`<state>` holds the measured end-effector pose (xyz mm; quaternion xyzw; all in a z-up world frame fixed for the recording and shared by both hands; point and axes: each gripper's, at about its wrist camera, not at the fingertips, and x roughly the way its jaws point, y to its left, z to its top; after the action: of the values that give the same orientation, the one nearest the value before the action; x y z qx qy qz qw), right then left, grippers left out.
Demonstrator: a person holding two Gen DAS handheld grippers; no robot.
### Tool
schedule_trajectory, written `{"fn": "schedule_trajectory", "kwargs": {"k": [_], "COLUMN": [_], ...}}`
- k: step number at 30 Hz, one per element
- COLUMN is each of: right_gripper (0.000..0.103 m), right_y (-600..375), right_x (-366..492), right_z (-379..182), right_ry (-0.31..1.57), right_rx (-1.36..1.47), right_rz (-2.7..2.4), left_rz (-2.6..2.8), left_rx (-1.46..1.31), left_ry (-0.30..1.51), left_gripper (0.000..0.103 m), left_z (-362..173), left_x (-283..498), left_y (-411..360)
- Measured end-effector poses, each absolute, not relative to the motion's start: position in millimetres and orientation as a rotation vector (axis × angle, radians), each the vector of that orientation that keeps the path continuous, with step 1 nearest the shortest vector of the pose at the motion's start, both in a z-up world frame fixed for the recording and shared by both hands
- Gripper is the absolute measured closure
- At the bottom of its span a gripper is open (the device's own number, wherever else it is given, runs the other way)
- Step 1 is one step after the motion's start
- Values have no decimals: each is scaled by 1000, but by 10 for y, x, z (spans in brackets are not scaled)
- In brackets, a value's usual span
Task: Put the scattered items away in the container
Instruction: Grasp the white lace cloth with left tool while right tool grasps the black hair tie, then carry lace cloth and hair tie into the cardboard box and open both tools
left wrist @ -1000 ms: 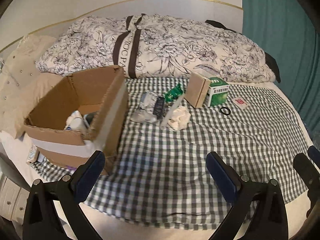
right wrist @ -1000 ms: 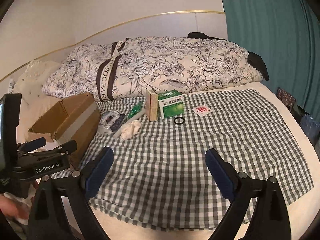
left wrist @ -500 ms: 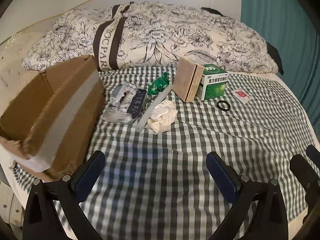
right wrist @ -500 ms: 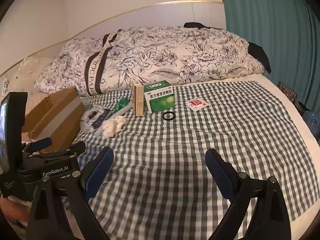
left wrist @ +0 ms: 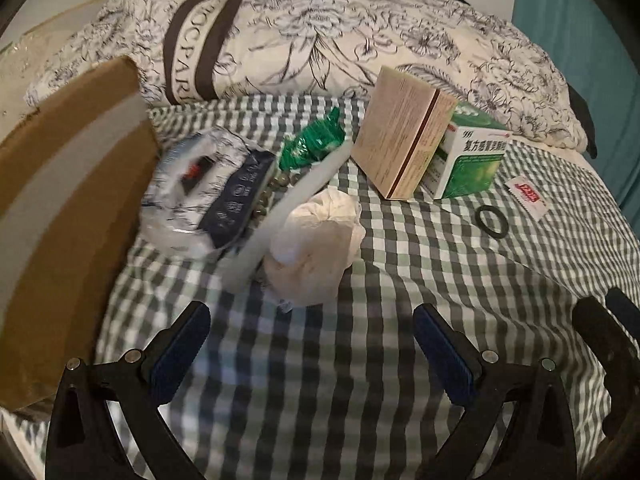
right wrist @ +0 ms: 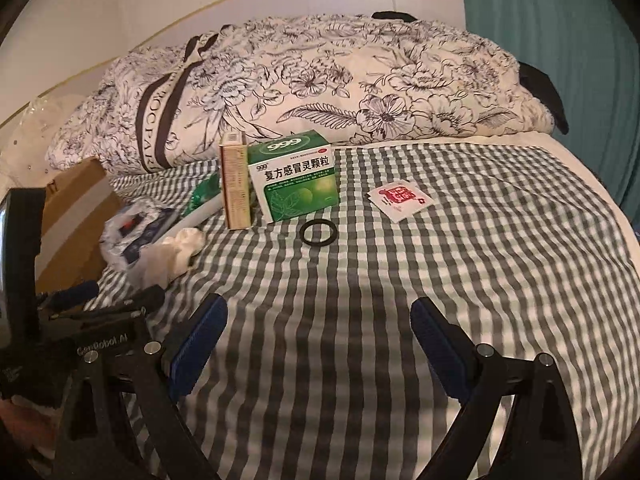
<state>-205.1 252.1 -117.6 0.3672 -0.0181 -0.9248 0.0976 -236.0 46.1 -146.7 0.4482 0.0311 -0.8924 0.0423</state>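
Scattered items lie on a checked cloth (left wrist: 400, 280). A crumpled white tissue (left wrist: 316, 240) lies just ahead of my open, empty left gripper (left wrist: 312, 344). Beside it are a white stick (left wrist: 288, 208), a plastic bag with a dark packet (left wrist: 216, 196), a green wrapper (left wrist: 312, 144), a tan box (left wrist: 400, 136), a green medicine box (right wrist: 294, 178), a black ring (right wrist: 317, 233) and a red-and-white sachet (right wrist: 400, 198). The cardboard box (left wrist: 68, 208) stands at the left. My right gripper (right wrist: 318, 340) is open and empty, short of the ring.
A floral duvet (right wrist: 320, 92) is piled along the back of the bed. A teal curtain (right wrist: 560, 60) hangs at the right. The left gripper's body (right wrist: 80, 320) shows at the right wrist view's left edge.
Both grippers have moved forward toward the items. The left one swung right, off the cardboard box's opening, and closed in on the tissue. Both stay open.
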Motion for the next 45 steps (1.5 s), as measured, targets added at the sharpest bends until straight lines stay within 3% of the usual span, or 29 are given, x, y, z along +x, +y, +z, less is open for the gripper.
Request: {"fn": "schedule_trajectory", "kwargs": {"k": [21, 24, 27, 29, 31, 32, 34, 43, 45], "right_gripper": [10, 19, 39, 68, 87, 95, 99, 99, 99], "right_y": [2267, 2176, 2147, 2165, 2193, 2214, 2250, 2466, 2480], "right_x": [-3106, -3287, -3318, -3297, -3283, -3270, -3235, -2869, -2760], "right_z": [-1731, -1797, -1807, -1809, -1794, -1789, -1778, -1638, -1603], "right_ry": [32, 126, 162, 154, 124, 111, 79, -27, -27], "right_rx": [1233, 1273, 1257, 1234, 1218, 1216, 1210, 1204, 1206], "right_rz": [-2694, -2696, -2716, -2721, -2709, -2709, -2706, -2703, -2700], "left_rz": [-2631, -2652, -2652, -2647, -2643, -2646, -2652, -2682, -2700], "left_rx": [1357, 1353, 1338, 1328, 1318, 1322, 1329, 1365, 1354], "left_ry": [112, 116, 144, 153, 145, 143, 147, 141, 113], "left_gripper": [2, 16, 33, 45, 65, 69, 80, 87, 93], "left_z": [-1754, -1743, -1731, -1716, -1700, -1693, -1680, -1552, -1495], "left_x": [-2801, -2780, -2748, -2736, -2709, -2691, -2651, -2292, -2179], "left_y": [327, 329, 270, 228, 195, 166, 119, 45, 61]}}
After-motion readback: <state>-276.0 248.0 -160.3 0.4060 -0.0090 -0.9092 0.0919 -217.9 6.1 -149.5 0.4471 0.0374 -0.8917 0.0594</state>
